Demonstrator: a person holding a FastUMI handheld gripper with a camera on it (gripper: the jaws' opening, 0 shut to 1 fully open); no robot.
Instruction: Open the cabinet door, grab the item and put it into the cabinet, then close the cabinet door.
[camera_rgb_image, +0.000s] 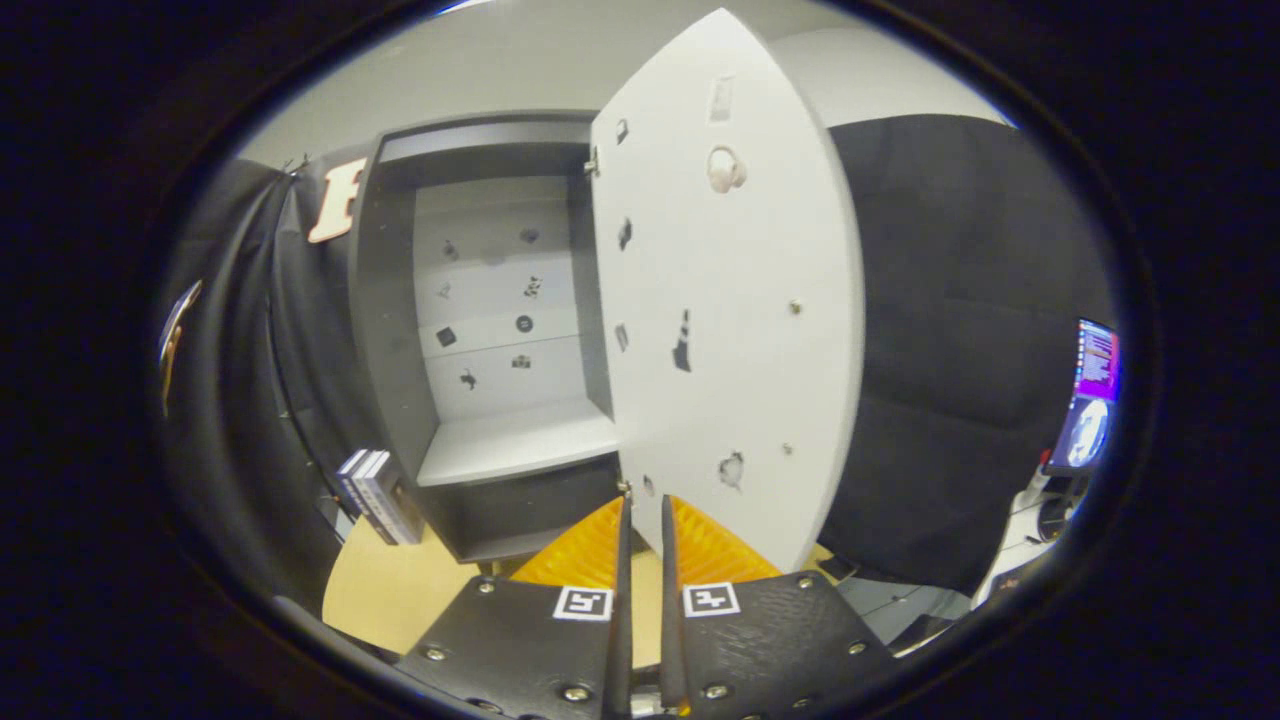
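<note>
Just ahead of the nearly closed, empty orange-fingered gripper (641, 505) the white wooden cabinet door (735, 300) stands open; the grey cabinet (400, 330) is empty; the item cannot be identified; the door may be struck when turning.

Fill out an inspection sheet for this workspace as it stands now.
Surface: pale wooden tabletop, bare where visible.
Job's things: grey cabinet with its door swung open; shelf inside holds nothing; item to be stored not identifiable.
Clutter: books standing beside the cabinet.
Grippers: gripper nearly closed, fingers almost touching, nothing between them, tips just below the door's lower corner.
Cables: nothing seen.
Surroundings: lit monitor beyond the door.
</note>
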